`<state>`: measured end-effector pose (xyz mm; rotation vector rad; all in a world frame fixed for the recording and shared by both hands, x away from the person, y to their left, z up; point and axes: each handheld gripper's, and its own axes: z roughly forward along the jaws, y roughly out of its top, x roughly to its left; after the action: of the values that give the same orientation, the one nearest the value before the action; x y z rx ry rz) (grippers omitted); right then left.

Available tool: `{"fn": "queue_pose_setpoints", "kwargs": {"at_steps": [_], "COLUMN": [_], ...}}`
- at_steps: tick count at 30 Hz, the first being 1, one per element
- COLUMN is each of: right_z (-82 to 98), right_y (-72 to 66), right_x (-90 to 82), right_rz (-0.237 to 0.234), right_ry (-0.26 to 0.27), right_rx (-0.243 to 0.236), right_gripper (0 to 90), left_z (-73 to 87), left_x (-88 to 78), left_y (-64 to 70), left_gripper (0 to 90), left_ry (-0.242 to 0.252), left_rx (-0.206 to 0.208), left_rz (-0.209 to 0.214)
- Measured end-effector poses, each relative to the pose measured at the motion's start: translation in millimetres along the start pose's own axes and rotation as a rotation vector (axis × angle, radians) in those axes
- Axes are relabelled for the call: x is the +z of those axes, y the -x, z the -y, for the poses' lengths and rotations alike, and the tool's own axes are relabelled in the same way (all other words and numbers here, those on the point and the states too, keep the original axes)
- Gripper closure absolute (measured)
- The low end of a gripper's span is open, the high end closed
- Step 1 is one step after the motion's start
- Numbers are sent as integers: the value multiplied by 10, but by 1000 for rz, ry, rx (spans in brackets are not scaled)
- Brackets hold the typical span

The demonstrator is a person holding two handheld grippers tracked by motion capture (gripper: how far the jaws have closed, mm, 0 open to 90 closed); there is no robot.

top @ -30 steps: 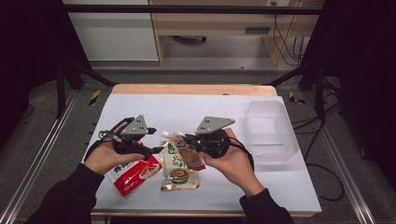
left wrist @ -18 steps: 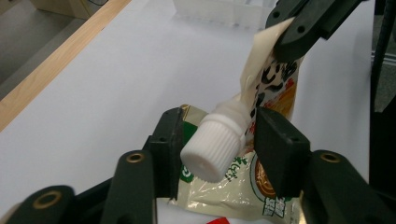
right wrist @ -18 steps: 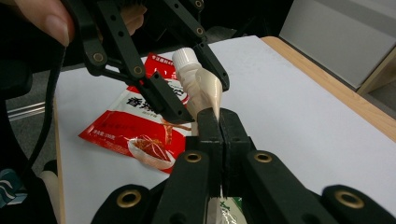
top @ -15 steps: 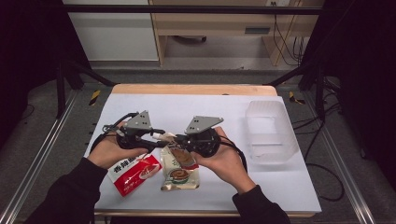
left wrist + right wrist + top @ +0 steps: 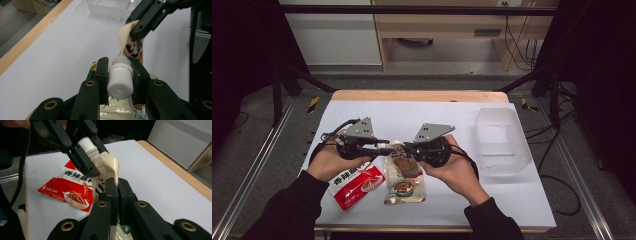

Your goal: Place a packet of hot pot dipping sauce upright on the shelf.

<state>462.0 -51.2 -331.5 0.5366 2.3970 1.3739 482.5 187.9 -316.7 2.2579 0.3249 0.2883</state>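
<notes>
A beige spouted pouch (image 5: 404, 175) lies mid-table with its top end lifted. My left gripper (image 5: 384, 147) comes from the left. Its jaws have just been closing and now clamp the white ribbed cap (image 5: 120, 82) of the spout. In its own view, the left gripper (image 5: 119, 72) has a pad on either side of the cap. My right gripper (image 5: 408, 148) faces it from the right, shut on the pouch's upper edge (image 5: 108, 166). In its own view, the right gripper (image 5: 117, 185) has its jaws pressed together on the film, and the cap (image 5: 86, 143) sits between the left gripper's fingers (image 5: 85, 162).
A red snack packet (image 5: 357, 185) lies flat just left of the pouch, under my left hand. A clear plastic bin (image 5: 502, 142) stands at the right of the white table (image 5: 412, 115). The wooden far edge (image 5: 422, 95) borders the table.
My left gripper's jaws have closed onto the spout's white cap. The right gripper has stayed shut on the pouch's top edge, and both hands have barely shifted.
</notes>
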Motion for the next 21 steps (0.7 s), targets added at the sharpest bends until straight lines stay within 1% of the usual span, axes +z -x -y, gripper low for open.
{"fn": "queue_pose_setpoints", "kwargs": {"at_steps": [2,3,6,7,8,9,10,13,15,16,18,19,20,21], "right_z": [8,8,3,0,-5,-5,-20,-60,-96,-96,-127,-159,-159,-195], "right_y": [-9,-14,-20,-19,-14,-14,-5,1,-1,-1,3,15,15,26], "right_x": [-14,-19,-27,-31,-32,-32,-30,-31,-17,-17,5,34,34,52], "right_rz": [-4,-5,-6,-8,-16,-16,-13,-15,-6,-6,-8,-18,-18,-31], "right_ry": [-19,-24,-37,-41,-58,-58,-80,-124,-175,-175,-218,-251,-251,-275], "right_rx": [-11,-15,-25,-25,-32,-32,-55,-88,-147,-147,-183,-213,-213,-242], "right_gripper": [876,875,870,867,851,851,806,675,579,579,480,410,410,361], "left_z": [-75,-97,-133,-158,-171,-188,-215,-236,-244,-244,-254,-266,-266,-277], "left_x": [-21,-28,-35,-42,-43,-41,-38,-40,-49,-49,-61,-74,-74,-85], "left_y": [36,47,61,66,69,73,87,82,63,63,47,38,38,35], "left_gripper": [726,727,728,728,729,729,730,730,730,730,730,730,730,730], "left_ry": [-41,-48,-57,-74,-82,-94,-116,-136,-145,-145,-143,-141,-141,-137], "left_rx": [44,53,57,69,77,82,97,116,127,127,127,125,125,126], "left_rz": [-3,-1,1,3,4,3,4,1,1,1,4,8,8,6]}}
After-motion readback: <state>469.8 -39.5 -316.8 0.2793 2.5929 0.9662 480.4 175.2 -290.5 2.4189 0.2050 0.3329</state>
